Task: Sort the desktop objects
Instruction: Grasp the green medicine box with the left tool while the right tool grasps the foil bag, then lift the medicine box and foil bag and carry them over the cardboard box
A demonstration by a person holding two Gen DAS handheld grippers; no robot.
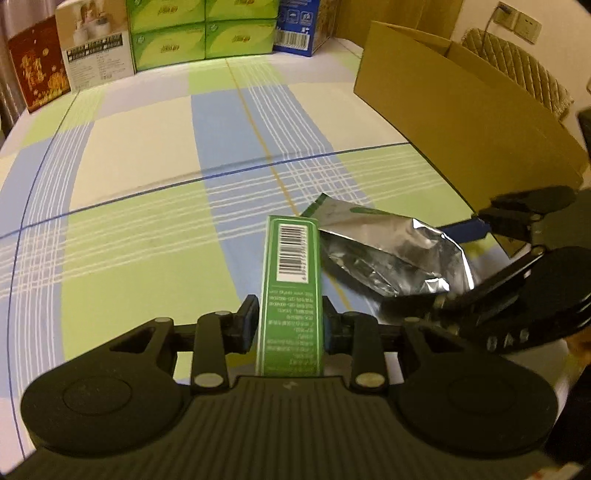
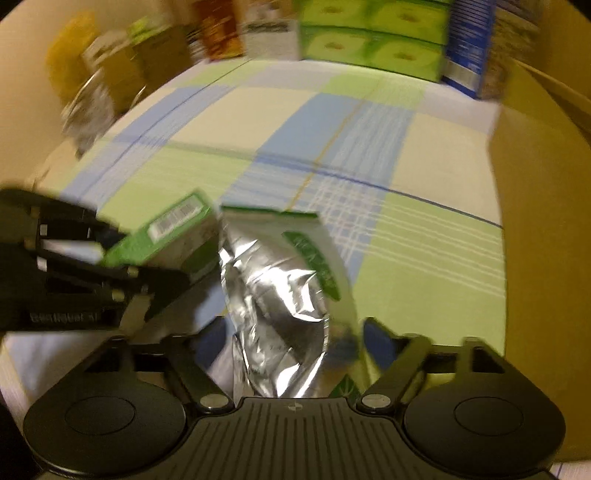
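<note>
L claw (image 1: 290,321) clamped green carton (image 1: 291,280) lengthwise; R claw (image 2: 291,343), jaws apart, straddled foil pouch (image 2: 280,295), cardboard box (image 1: 461,122) nearer R.

open checked cloth (image 1: 140,155) ahead, cardboard box (image 1: 461,110) perhaps crowding right

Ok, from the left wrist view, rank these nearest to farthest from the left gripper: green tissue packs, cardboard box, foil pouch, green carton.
1. green carton, clamped in the left gripper.
2. foil pouch, just right of it.
3. cardboard box, farther right.
4. green tissue packs, along the far edge.
</note>
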